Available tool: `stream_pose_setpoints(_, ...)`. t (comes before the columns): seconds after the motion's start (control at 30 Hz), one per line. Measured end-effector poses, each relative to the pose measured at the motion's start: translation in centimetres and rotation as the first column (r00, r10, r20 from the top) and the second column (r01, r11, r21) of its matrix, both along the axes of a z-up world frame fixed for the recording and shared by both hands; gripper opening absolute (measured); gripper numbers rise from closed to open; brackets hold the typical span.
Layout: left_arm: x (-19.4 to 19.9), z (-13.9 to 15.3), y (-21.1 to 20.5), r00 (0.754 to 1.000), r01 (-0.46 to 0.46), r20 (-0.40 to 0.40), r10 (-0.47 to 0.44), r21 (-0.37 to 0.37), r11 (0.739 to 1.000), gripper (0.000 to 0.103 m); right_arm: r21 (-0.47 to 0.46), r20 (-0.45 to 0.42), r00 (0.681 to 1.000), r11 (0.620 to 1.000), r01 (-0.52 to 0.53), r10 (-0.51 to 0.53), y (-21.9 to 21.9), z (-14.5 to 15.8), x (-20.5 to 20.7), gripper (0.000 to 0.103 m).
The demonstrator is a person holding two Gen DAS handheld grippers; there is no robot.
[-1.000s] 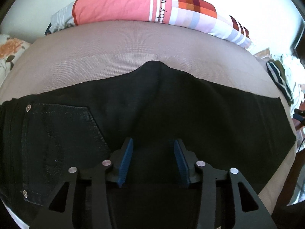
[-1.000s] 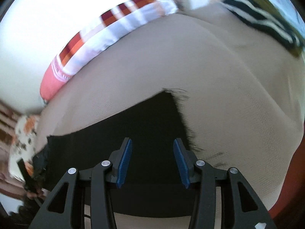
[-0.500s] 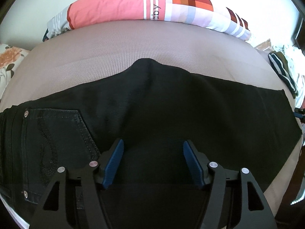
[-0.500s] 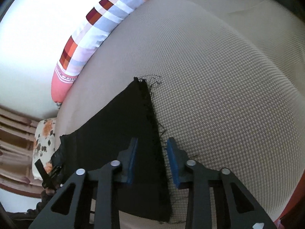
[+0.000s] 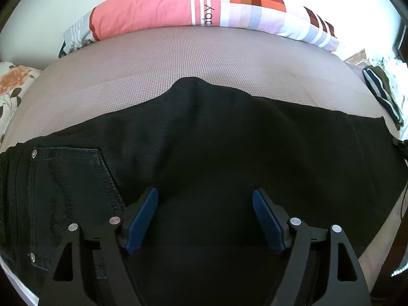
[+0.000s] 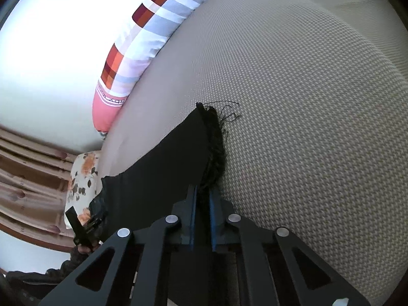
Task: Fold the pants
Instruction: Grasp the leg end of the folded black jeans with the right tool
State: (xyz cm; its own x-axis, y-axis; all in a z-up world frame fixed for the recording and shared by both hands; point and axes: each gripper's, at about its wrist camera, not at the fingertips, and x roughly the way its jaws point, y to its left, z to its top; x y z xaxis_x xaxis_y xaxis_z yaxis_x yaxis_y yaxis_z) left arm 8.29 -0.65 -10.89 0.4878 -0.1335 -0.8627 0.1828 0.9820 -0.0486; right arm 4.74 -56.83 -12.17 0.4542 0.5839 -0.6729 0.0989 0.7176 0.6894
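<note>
Black pants (image 5: 216, 140) lie flat across the beige bed cover (image 5: 178, 58), folded lengthwise, with the back pocket (image 5: 68, 178) at the left and the leg end at the right. My left gripper (image 5: 205, 200) hovers over the pants' near edge; its jaws are opening wide, with cloth under them but no grip. In the right wrist view the frayed leg hem (image 6: 214, 148) runs up from my right gripper (image 6: 202, 193), whose jaws are closing, the blue pads pinching the hem's edge.
A long pink, white and checked pillow (image 5: 204, 7) lies along the bed's far side by the wall. A floral cushion (image 5: 12, 86) sits at the left. Striped dark clothing (image 5: 380, 94) lies at the right edge. A wooden headboard (image 6: 30, 168) shows left in the right wrist view.
My left gripper's jaws have spread wider over the pants. My right gripper has dropped to the leg end and its jaws have closed onto the frayed hem.
</note>
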Motion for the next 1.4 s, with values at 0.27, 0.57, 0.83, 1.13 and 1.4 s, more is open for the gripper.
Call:
stream_pose_setpoints(0.27,-0.2,-0.1,-0.1,1.000,-0.003,0.014,0.003,-0.005,1.000,0.079,-0.150,0.003,0.999,0.988,0.038,-0.038,2.3,1.8,-0.8,0.006)
stream_pose_setpoints(0.57,-0.2,0.1,0.1,1.000,0.006,0.016,-0.006,-0.022,1.000,0.081,-0.097,0.073,0.997,0.995,0.040,-0.033,7.4,6.4,-2.2,0.005)
stream_pose_setpoints(0.83,-0.9,2.0,2.6,0.999,-0.033,-0.003,0.033,-0.188,0.982,0.081,-0.051,0.094,0.993,0.996,-0.067,0.072,17.1,9.7,-1.0,0.005)
stream_pose_setpoints(1.13,-3.1,5.5,7.4,0.994,-0.037,0.090,0.062,-0.259,0.965,0.081,-0.014,0.075,0.967,0.970,-0.242,0.242,30.5,9.0,3.1,0.005)
stream_pose_setpoints(1.4,-4.0,7.0,11.5,0.992,-0.053,0.086,0.090,-0.360,0.931,0.081,0.016,0.036,0.925,0.925,-0.380,0.379,41.6,4.7,5.8,0.005)
